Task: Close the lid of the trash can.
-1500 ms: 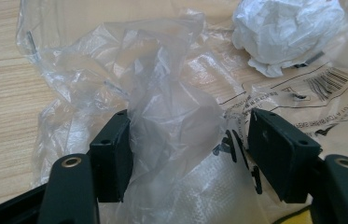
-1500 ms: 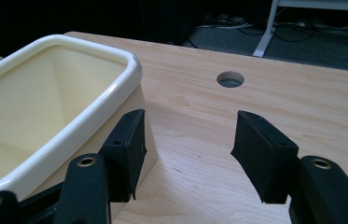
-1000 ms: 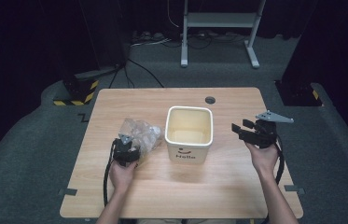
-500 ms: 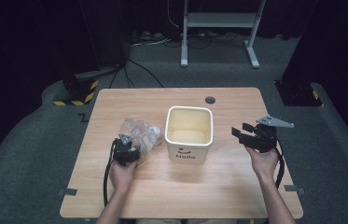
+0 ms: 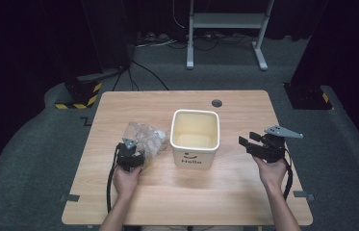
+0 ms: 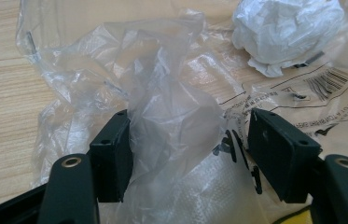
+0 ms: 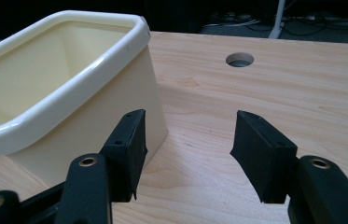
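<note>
Clear, crinkled plastic wrap [image 6: 162, 107], feather-light, limp and slippery, lies on the surface left of the cream bin [image 5: 195, 137], its raised fold between the left tool's [image 6: 188, 154] wide-spread jaws, the best hold.

Pale wood-grain tabletop [image 5: 244, 192], light tan with faint streaks. Cream-white square plastic bin [image 5: 195, 138], dark "Hello" lettering and a small smile mark on its front. Clear crinkled plastic bag [image 6: 162, 116], black printed text and a barcode on it, perhaps a yellow patch at the lower edge. White crumpled wad [image 6: 286, 32] inside. Matte black gripper jaws, brass-coloured rivets. Yellow-and-black hazard stripes [image 5: 78, 98] on the dark grey floor.
</note>
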